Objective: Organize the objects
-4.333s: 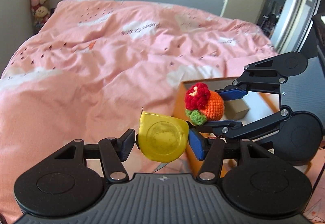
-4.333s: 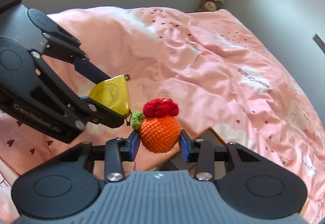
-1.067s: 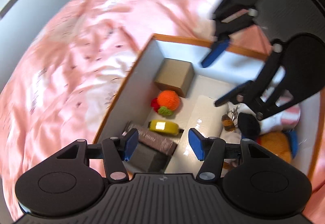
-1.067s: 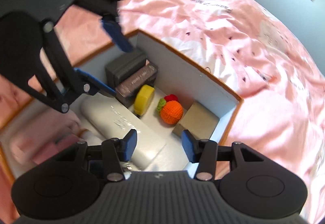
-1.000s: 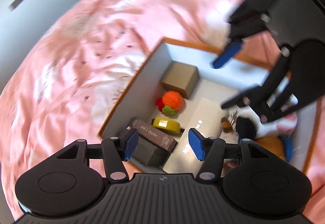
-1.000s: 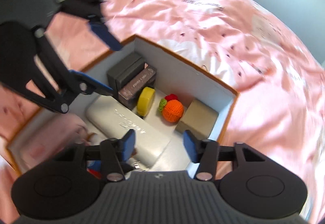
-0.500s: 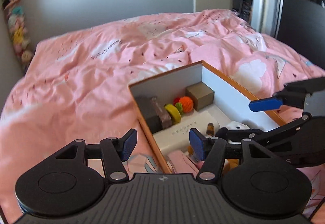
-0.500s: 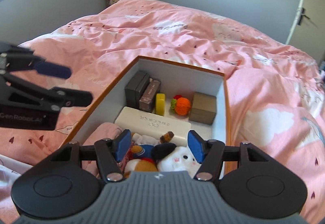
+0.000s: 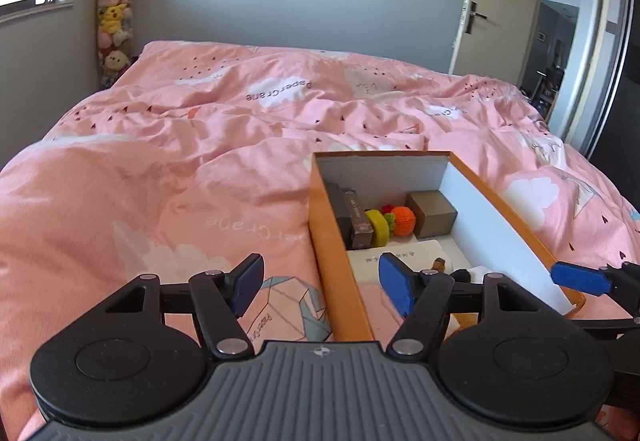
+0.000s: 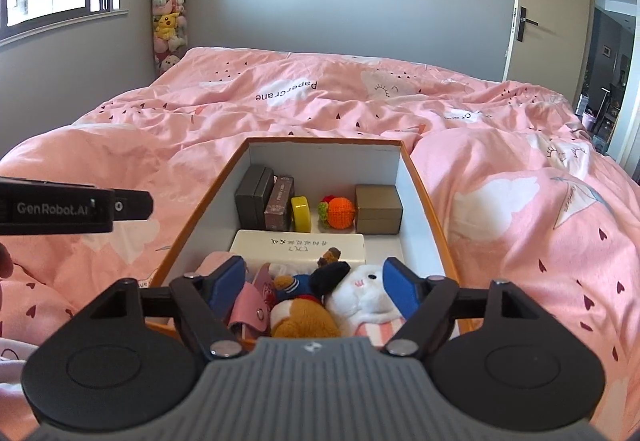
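An orange box (image 10: 416, 171) with white inside walls lies on the pink bed; it also shows in the left wrist view (image 9: 326, 237). At its far end stand dark boxes (image 10: 253, 196), a yellow tape measure (image 10: 301, 214), an orange crochet ball (image 10: 341, 212) and a brown box (image 10: 378, 214). A white case (image 10: 300, 247) and plush toys (image 10: 360, 295) fill the near half. My right gripper (image 10: 314, 287) is open and empty above the near end. My left gripper (image 9: 320, 283) is open and empty over the box's left near wall.
The pink duvet (image 9: 180, 161) covers the whole bed around the box. A column of plush toys (image 10: 168, 13) stands in the far left corner. A door (image 10: 548, 5) is at the far right. The left gripper's body (image 10: 60, 206) shows left of the box.
Both grippers have pulled back and levelled out from looking down into the box. The tape measure and crochet ball, held 4.3 s ago, now sit in the box.
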Tool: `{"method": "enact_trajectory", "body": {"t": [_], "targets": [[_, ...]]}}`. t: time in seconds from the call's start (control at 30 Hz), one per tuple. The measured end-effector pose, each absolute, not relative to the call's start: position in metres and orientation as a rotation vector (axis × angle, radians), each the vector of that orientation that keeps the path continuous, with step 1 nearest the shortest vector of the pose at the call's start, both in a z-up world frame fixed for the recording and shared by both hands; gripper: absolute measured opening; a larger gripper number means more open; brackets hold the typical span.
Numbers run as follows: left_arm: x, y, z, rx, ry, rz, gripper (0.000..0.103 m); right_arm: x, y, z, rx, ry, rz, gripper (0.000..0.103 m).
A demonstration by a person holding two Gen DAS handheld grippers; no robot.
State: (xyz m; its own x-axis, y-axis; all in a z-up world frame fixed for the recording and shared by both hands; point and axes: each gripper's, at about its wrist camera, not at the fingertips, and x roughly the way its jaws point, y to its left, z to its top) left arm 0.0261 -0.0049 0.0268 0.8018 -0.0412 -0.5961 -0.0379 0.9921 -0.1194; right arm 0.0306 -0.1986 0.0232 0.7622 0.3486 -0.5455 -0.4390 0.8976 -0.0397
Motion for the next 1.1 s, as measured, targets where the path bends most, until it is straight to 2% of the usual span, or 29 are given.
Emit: {"method": "enact_trajectory", "body": {"t": [0.33, 0.43, 0.53, 1.1], "targets": [[0.015, -0.005, 0.009, -0.127, 0.722, 0.008, 0.080, 0.015, -0.195, 0.015, -0.184, 0.479, 0.314, 0.083], [0.014, -0.006, 0.006, -0.122, 0.730, 0.020, 0.082, 0.011, -0.193, 0.011, -0.199, 0.480, 0.313, 0.090], [0.012, -0.010, 0.005, -0.103, 0.733, 0.021, 0.087, 0.007, -0.189, 0.007, -0.230, 0.469, 0.316, 0.090], [0.008, -0.013, -0.001, -0.085, 0.735, 0.031, 0.092, 0.018, -0.200, -0.005, -0.173, 0.534, 0.293, 0.093]]}}
